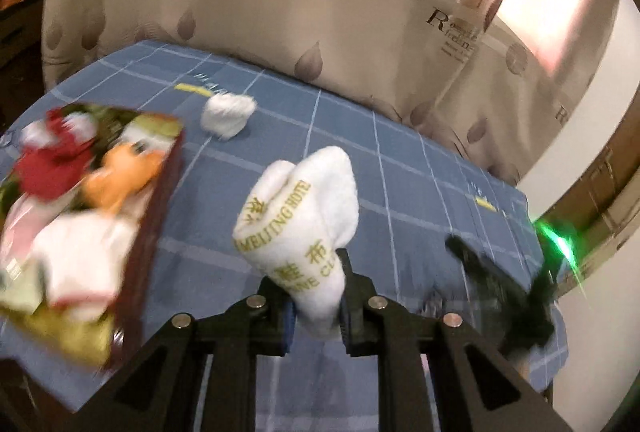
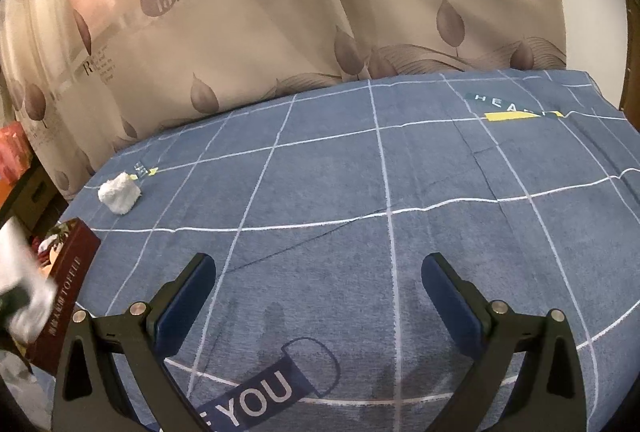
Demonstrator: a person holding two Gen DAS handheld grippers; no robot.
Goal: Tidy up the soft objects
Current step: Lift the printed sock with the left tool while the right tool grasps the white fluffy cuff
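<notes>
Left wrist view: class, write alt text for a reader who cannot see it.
The left gripper is shut on a white cloth with gold lettering, held above a blue checked bedsheet. A maroon box holding soft items sits to the left, and a second white cloth lies beyond.

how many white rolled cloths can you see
2. One white cloth with gold lettering is clamped in the left tool; another small one lies farther back on the blue bedsheet. The box may hide more.

Bedroom — checked bedsheet, leaf-print curtains
</notes>
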